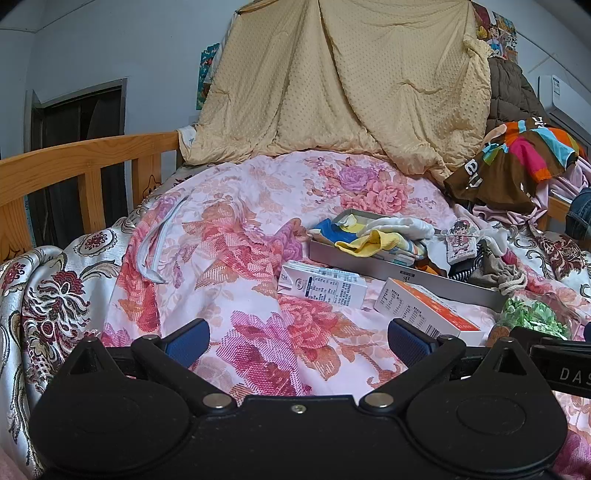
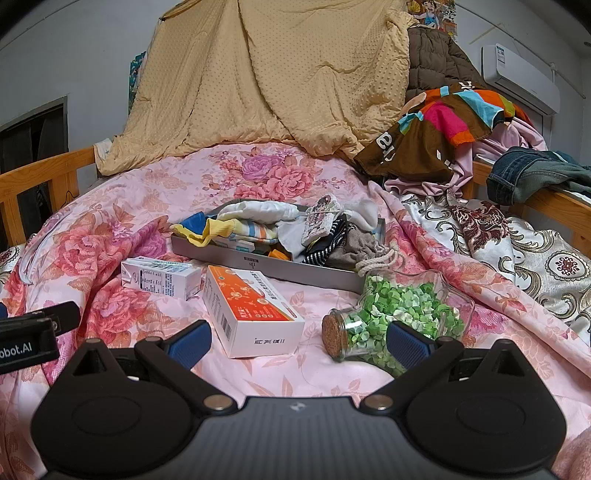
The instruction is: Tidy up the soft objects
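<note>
We look across a bed [image 2: 122, 206] spread with a pink floral cover, its wooden rail [image 1: 85, 158] running along the left side. Behind it a pale blue-grey wall [image 1: 110, 40] carries bright posters [image 2: 432, 14], with a tan quilt [image 2: 258, 81] hanging in front. A white air conditioner [image 2: 517, 77] sits high on the right, and a dark doorway [image 1: 81, 114] opens at far left.

Tray [image 2: 258, 264] contents overlap; lower items hidden under socks [image 2: 236, 227]. Box [image 1: 424, 310] print too small to read. Jar [image 1: 532, 317] partly behind gripper hardware. Jeans [image 2: 532, 177] cut by right edge.
</note>
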The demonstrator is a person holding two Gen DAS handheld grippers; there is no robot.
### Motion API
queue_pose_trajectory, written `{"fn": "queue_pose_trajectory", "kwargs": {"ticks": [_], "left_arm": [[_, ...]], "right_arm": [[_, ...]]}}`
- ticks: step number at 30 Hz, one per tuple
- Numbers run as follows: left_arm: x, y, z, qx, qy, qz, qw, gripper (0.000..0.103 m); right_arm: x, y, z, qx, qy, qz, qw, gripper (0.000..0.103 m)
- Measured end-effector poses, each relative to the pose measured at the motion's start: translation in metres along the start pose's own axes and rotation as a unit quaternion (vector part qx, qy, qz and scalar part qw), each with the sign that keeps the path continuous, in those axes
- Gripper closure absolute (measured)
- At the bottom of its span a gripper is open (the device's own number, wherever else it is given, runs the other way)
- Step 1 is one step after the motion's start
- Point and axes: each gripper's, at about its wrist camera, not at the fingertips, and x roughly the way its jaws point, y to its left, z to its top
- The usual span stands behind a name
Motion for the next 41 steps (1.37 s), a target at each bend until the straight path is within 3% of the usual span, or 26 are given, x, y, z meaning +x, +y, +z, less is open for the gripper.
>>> {"fn": "queue_pose_trajectory", "kwargs": {"ticks": [9,15,41], "left_arm": [[0.002,0.001,-0.002,0.002,0.009,-0.002,1.0,0.001],[0.007,-0.003,-0.004,0.014,0.04,-0.012,0.999,0.001],[0.014,-0.001,-0.003,-0.007,0.067,-0.007,0.9977,0.001]], "right_arm": [[0.0,0.0,0.0,0.0,0.0,0.0,1.0,0.0],[0.0,0.001,0.0,0.0,0.001,-0.001,1.0,0.0],[0.002,-0.001,-0.001,-0.007,0.008,0.007,1.0,0.0]]}}
